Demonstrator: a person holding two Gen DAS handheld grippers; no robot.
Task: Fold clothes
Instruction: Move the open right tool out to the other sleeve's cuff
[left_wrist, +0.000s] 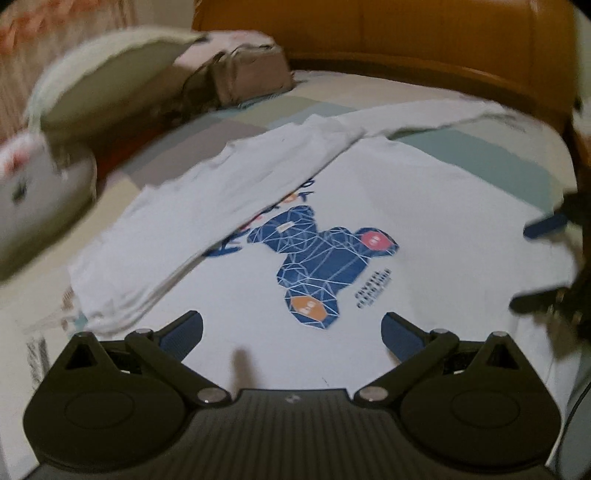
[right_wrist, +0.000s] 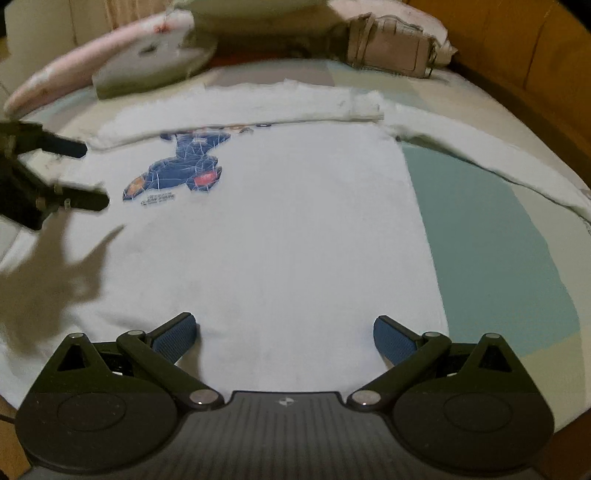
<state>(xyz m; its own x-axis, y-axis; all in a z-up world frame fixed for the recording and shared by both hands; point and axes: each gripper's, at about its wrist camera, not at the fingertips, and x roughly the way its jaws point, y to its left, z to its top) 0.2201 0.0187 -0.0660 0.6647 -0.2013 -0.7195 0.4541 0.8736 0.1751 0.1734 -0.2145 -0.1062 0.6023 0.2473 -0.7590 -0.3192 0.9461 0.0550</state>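
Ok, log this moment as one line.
stage: fold started | white shirt: flat on bed, one sleeve folded in | left tongs: open | right tongs: open

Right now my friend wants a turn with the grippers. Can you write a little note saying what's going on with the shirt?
Left gripper: open, holding nothing, above the shirt's lower part.
Right gripper: open, holding nothing, over the plain white area.
The white shirt lies print-up on the bed. One sleeve is already folded across the top of the bear print. The other sleeve is stretched out over the bedsheet.
Left to do: fold in that sleeve, then fold the body.
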